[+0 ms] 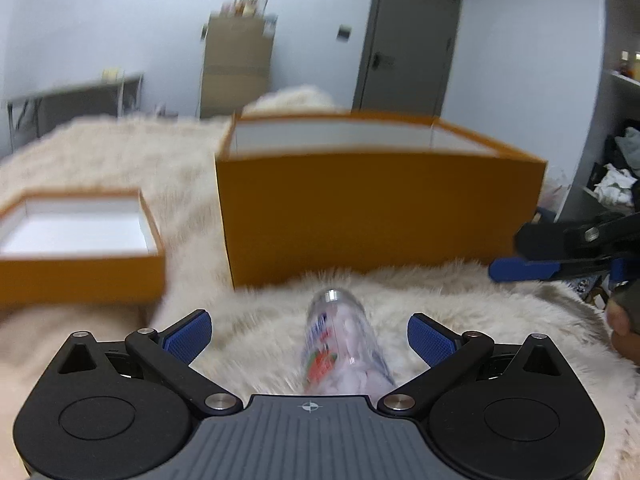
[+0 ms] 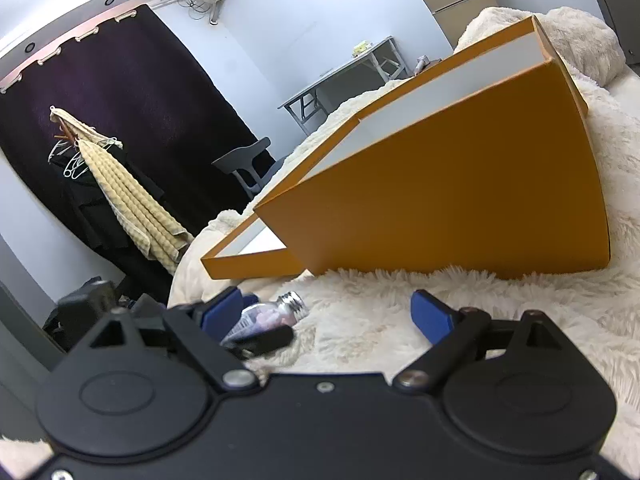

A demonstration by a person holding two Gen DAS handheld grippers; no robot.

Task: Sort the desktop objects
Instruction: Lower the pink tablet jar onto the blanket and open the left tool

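The left gripper [image 1: 308, 338] has its jaws wide, with a clear bottle [image 1: 344, 344] lying between them on the fluffy cream blanket [image 1: 460, 320], apparently untouched. The right gripper [image 2: 340, 316] also stands wide and empty. Behind sit 2 orange boxes: a tall box [image 1: 380, 216] and a shallow lid [image 1: 80, 268].

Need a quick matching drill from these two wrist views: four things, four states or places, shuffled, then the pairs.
Things:
1. bottle
2. tall orange box
3. shallow orange box
4. right gripper

States or places:
A. open-topped, white inside, left of the tall one in the left wrist view
B. jaws wide, nothing between them
C. lying on its side on the furry cover, silver cap toward the boxes
D. standing behind the bottle, orange front wall facing the cameras

Pairs: 1-C, 2-D, 3-A, 4-B
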